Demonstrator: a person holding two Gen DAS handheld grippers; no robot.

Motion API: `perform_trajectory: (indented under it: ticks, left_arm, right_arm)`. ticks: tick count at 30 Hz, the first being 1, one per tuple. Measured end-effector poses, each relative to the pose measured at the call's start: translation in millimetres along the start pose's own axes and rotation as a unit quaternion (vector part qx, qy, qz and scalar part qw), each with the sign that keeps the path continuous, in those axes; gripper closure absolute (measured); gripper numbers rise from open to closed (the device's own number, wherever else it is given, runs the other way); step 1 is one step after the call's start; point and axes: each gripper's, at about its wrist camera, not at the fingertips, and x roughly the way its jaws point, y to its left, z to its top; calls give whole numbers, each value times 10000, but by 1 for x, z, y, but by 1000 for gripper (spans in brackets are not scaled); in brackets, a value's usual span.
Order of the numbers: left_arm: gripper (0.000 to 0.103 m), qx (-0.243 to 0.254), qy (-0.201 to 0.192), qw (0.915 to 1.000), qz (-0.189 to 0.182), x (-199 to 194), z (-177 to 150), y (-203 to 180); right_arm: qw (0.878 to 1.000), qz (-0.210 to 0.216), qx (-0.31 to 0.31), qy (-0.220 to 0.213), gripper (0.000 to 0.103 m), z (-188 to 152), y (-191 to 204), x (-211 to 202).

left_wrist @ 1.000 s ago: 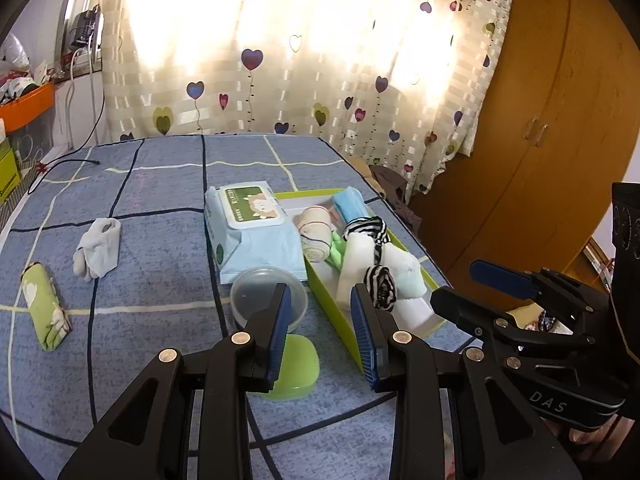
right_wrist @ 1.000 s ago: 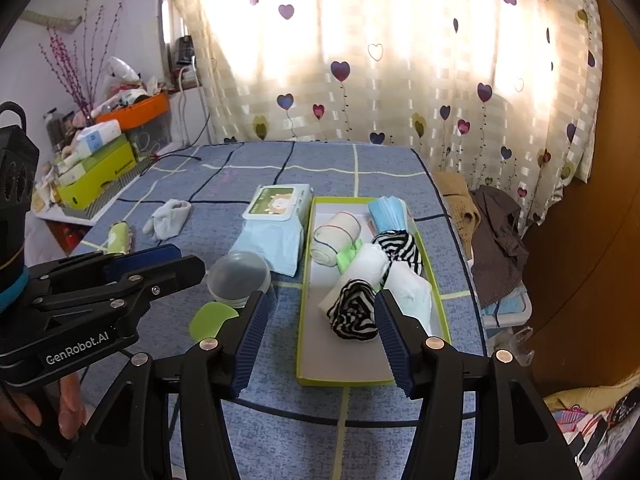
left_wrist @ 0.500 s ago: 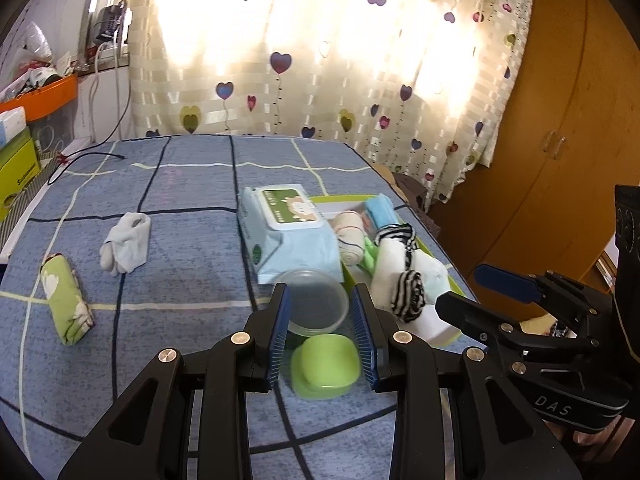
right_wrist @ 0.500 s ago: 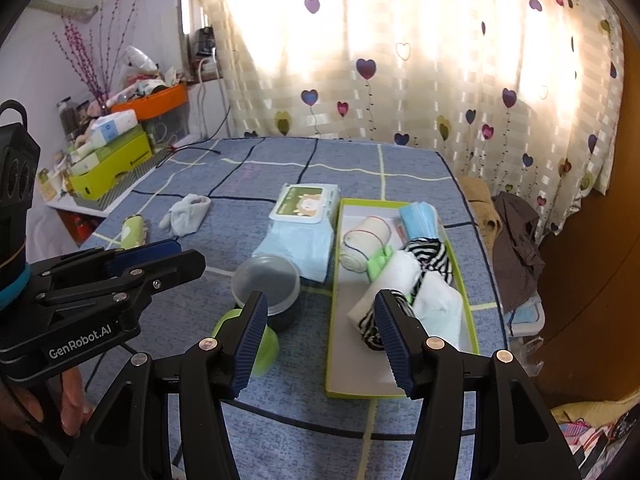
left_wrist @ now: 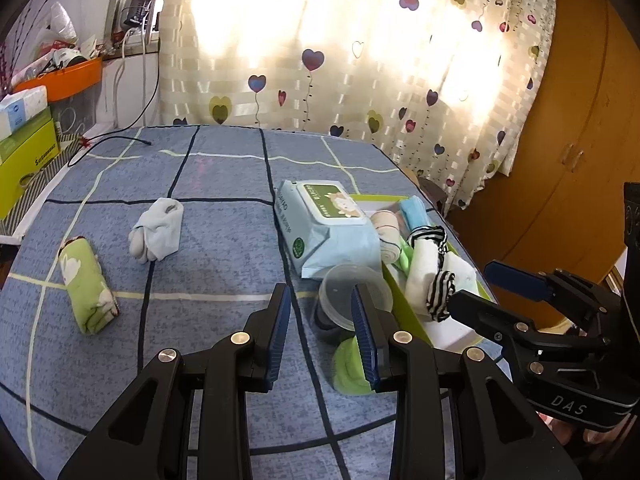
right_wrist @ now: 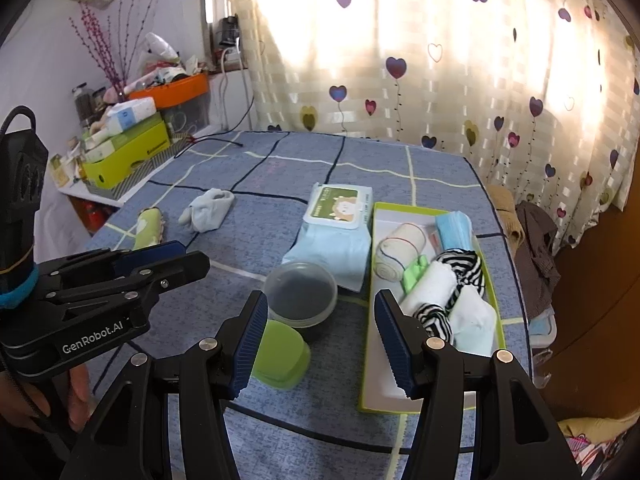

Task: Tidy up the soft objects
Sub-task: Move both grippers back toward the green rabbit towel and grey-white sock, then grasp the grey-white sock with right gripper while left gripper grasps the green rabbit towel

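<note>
Two soft pieces are not yet in the tray, by my reading: a pale sock (left_wrist: 157, 229) and a green rolled cloth (left_wrist: 86, 285), both lying on the blue bedspread (left_wrist: 224, 184) ahead and to the left of my left gripper (left_wrist: 320, 334). Its jaws stand apart and hold nothing; in that wrist view a clear tub (left_wrist: 352, 295) and a green lid (left_wrist: 352, 366) sit just past the right-hand finger. My right gripper (right_wrist: 318, 340) is open wider — also empty — with the same tub (right_wrist: 301, 293) ahead between its fingers and the lid (right_wrist: 280, 354) near its left finger. Forward and to its right lies the green tray (right_wrist: 480, 240), already stocked with rolled socks, a bandage roll (right_wrist: 400, 249) and a blue mask; a pack of wet wipes (right_wrist: 335, 234) lies alongside, touching the tray's left wall. I judge the step in hand to be the reach for the next loose piece. The next move, I think, calls for swinging the left gripper forward and left over the sock, dropping low enough to pinch its bulk — not a stray edge.
</note>
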Motion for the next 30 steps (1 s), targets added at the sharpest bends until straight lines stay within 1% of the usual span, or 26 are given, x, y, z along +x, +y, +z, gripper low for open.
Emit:
perform_trajectory:
  ticks: [13, 19, 25, 30]
  left_arm:
    - [70, -139, 6, 9998, 123, -3, -6, 23]
    - [70, -336, -17, 9990, 284, -4, -10, 46]
    - [70, -674, -190, 9953, 671, -12, -9, 85]
    - [70, -1100, -340, 9876, 1065, -18, -8, 130]
  right_arm:
    - [9995, 238, -184, 93, 47, 5, 19, 15]
    - [9988, 366, -305, 132, 47, 11, 33, 25]
    - [9974, 554, -430, 139, 46, 23, 54, 39]
    - [9952, 794, -527, 204, 46, 37, 77, 58]
